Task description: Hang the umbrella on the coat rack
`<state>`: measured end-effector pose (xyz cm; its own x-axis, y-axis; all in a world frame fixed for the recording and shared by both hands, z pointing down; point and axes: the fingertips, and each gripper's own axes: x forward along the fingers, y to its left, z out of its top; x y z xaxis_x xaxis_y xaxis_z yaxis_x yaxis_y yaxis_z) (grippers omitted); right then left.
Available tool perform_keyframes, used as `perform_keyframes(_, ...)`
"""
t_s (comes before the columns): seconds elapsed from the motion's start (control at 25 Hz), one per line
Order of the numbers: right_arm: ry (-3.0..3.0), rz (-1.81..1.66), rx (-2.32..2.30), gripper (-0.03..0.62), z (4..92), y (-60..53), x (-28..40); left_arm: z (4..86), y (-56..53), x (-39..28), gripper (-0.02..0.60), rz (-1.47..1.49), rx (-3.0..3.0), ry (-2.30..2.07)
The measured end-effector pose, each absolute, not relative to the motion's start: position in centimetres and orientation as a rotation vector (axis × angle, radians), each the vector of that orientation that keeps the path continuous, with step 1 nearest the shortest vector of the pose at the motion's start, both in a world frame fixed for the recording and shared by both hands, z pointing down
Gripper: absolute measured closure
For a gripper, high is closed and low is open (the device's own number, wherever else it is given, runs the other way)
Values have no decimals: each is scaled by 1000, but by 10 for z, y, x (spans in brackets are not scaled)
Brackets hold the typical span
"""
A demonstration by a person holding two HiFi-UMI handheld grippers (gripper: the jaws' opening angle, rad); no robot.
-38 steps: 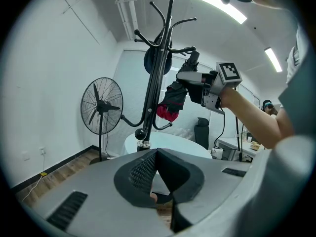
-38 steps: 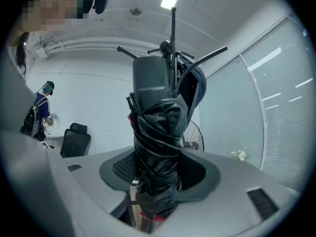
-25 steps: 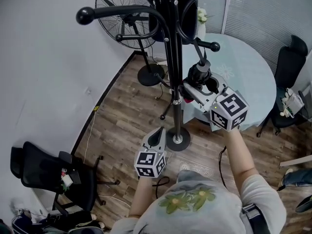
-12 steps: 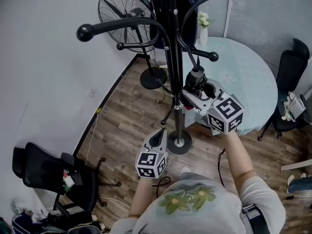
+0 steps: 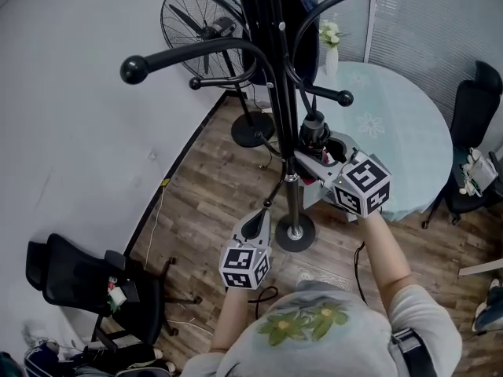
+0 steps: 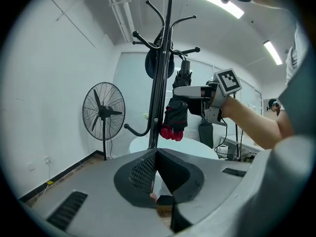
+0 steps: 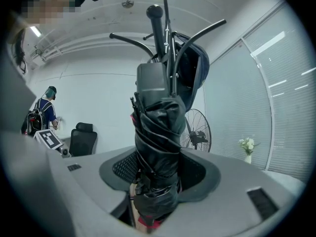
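Right gripper (image 7: 156, 184): jaws clamped round folded black umbrella with red trim (image 7: 157, 137). Umbrella upright, handle up, just beside pole of black metal coat rack (image 5: 277, 93) (below its curved hooks). Left gripper (image 6: 157, 153): jaws together, empty.

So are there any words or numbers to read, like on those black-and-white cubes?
None can be read anywhere.
The left hand-held gripper and right hand-held gripper carry only black-and-white square patterns, not letters.
The umbrella and coat rack bear no visible label.
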<state>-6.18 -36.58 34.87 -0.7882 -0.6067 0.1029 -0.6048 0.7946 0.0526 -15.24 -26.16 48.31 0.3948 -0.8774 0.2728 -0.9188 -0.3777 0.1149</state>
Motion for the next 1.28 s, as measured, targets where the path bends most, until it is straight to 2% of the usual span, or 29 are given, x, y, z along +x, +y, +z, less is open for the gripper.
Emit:
perform_keyframes(1.08,-2888,31,1029,350,370,-373,-66,489,-269,-140,578,249,2418,-1542)
perform_keyframes(1.28,-2885,17,1025,296,370,-366,-65,485,-268,-137,578,252,2428,-1542)
